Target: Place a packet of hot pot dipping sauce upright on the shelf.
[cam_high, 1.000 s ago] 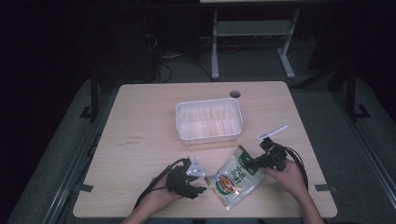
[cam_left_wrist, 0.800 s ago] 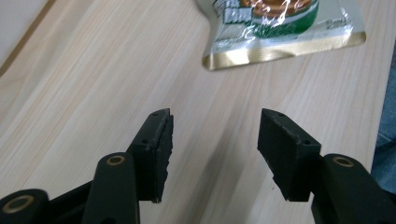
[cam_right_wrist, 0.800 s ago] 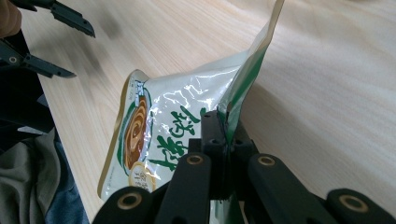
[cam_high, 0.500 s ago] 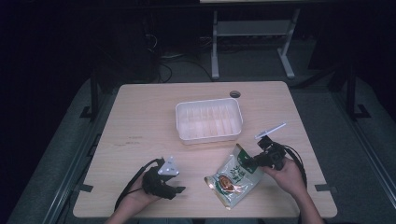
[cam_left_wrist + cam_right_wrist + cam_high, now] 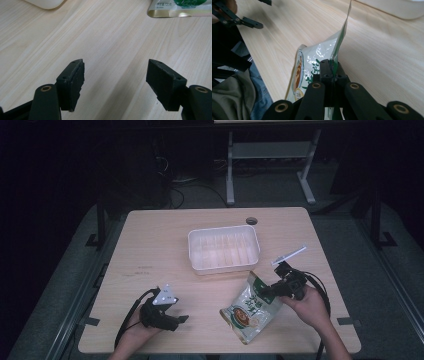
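Observation:
A green and white food pouch (image 5: 251, 309) lies on the wooden table near its front edge, right of centre. My right gripper (image 5: 266, 293) is shut on the pouch's upper right edge; in the right gripper view the two jaws pinch the foil edge of the pouch (image 5: 317, 65), which is tipped up on its side. My left gripper (image 5: 180, 319) rests low over the table at the front left, open, with nothing between its jaws. In the left gripper view the left gripper (image 5: 115, 81) spans bare wood, and the pouch's bottom edge (image 5: 180, 10) lies farther off at the top right.
A white, empty plastic tray (image 5: 224, 248) stands at the table's middle, behind the pouch. A round cable hole (image 5: 251, 220) sits near the far edge. A white strip (image 5: 289, 255) juts up by the right gripper. Dark floor and a metal stand surround the table.
My left gripper has let go of the pouch and drawn away to the left, its jaws now open. The right gripper stays shut on the pouch, which lies a little flatter.

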`<action>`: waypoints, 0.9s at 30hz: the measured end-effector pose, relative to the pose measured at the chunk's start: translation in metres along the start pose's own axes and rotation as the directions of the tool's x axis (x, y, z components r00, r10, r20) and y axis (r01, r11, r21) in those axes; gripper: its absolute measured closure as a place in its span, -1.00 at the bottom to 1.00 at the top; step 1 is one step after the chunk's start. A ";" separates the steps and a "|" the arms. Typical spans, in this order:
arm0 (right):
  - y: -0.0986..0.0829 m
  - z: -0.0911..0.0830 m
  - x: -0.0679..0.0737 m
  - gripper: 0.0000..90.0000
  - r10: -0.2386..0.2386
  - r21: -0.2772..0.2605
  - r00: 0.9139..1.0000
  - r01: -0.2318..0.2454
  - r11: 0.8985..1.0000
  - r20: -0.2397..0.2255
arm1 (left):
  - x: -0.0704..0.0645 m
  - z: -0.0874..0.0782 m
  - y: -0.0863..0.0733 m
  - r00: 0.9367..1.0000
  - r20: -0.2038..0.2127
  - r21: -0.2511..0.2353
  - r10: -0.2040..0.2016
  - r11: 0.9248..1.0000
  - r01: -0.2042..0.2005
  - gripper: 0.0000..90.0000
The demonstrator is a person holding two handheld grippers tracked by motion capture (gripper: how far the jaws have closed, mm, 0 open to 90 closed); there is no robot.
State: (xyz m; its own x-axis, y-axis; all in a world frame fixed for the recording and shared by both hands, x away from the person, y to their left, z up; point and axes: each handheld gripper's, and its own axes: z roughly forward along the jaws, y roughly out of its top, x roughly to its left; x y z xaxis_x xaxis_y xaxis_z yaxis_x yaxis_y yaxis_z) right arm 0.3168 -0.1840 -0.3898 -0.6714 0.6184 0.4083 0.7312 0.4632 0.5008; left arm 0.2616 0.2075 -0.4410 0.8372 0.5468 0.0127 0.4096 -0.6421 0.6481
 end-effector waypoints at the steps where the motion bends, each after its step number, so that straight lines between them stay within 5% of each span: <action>1: 0.001 -0.001 0.002 0.99 -0.003 -0.002 1.000 0.003 1.000 -0.001 | 0.000 0.000 0.000 1.000 -0.002 -0.001 0.000 1.000 0.000 -0.33; 18: 0.019 -0.027 0.047 0.99 -0.047 0.006 0.999 0.047 0.999 -0.028 | 0.004 -0.005 -0.003 1.000 -0.027 -0.016 -0.011 1.000 0.011 -0.34; 27: 0.026 -0.041 0.052 0.99 -0.033 0.003 0.999 0.033 0.999 0.015 | 0.006 -0.006 -0.004 0.999 -0.035 -0.014 -0.015 1.000 0.014 -0.34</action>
State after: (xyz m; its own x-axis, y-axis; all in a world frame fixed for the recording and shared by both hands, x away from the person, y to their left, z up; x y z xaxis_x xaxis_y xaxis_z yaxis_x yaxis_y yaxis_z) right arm 0.2962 -0.1659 -0.3246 -0.6933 0.6122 0.3803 0.7091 0.4850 0.5118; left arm 0.2632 0.2166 -0.4386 0.8180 0.5744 0.0296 0.4163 -0.6268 0.6587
